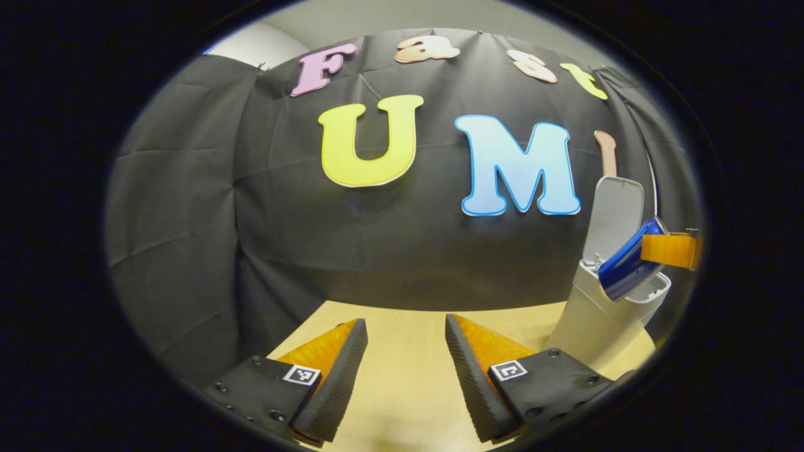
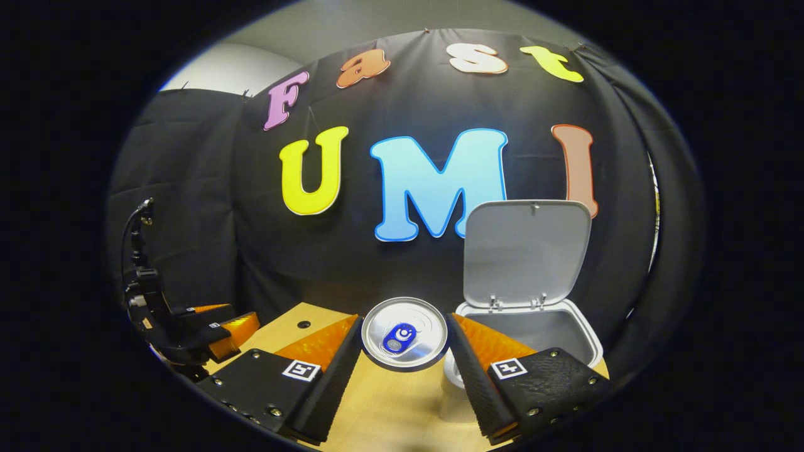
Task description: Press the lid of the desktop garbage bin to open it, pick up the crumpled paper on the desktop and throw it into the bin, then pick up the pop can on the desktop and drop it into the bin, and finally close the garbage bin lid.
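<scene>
In the left gripper view my left tool sits low over the pale wooden surface, its fingers spread apart with bare wood between them and nothing held. Toward the right edge of the surface stands the garbage bin, a light grey, tapered body with its lid swung up and standing nearly upright behind the opening. Over the bin's mouth I see the pop can, blue with a silvery rim, tilted so its lower end dips toward the opening. The right tool reaches in from the right and meets the can's upper end.

In the right gripper view the right tool has the can between its fingers, both pressing on its sides. I look straight at the can's top: a round silver end with a raised rim and a blue pull tab in the middle. Just behind and to the right is the bin, its grey interior open and its white rim rounded at the corners; the lid stands raised behind it on two small hinges, pale inner face toward me. Whether the can is over the opening or just before it, I cannot tell from here. Far off by the surface's left edge is the left tool, fingers parted.
</scene>
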Motion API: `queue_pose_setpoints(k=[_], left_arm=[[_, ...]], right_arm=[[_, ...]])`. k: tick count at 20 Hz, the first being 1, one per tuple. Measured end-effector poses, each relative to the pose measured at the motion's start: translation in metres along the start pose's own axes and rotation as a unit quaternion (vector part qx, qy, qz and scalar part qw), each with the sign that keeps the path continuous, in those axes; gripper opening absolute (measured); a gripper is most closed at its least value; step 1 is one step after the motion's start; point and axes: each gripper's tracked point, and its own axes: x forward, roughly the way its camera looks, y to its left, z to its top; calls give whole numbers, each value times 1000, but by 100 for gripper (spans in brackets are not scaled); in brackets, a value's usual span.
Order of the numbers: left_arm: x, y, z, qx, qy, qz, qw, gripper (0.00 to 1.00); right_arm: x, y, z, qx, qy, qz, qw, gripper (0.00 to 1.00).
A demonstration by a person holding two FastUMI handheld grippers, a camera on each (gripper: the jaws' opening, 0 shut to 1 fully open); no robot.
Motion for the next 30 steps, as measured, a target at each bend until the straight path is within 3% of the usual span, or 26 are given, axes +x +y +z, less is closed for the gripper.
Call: queue_pose_setpoints(k=[4,6,8,15,17,18,21,23,30], left_arm=[[2,1,-2,0,3,1,1000,87],[3,0,-3,1,4,1,1000,80],[4,0,-4,2,5,1,1000,80],[4,1,-8,-1,11,4,1000,87],[4,2,-9,-1,13,6,1000,87],[5,2,-10,-2,14,6,1000,80],[4,2,-12,-3,15,8,1000,87],[4,1,-12,0,15,8,1000,83],[4,1,-16,3,20,11,1000,87]], right_arm=[[-1,-28,3,7,-4,-29,1000,84],[-2,-42,4,7,-6,-44,999,83],[-2,-57,3,4,-6,-61,998,83],[-3,-105,-16,4,13,-111,994,83],[-2,-113,-22,5,19,-119,993,83],[-3,-117,-25,5,22,-122,992,84],[-1,-126,-35,5,32,-132,991,84],[2,-131,-41,5,36,-139,990,83],[12,-144,-64,17,61,-148,987,84]])
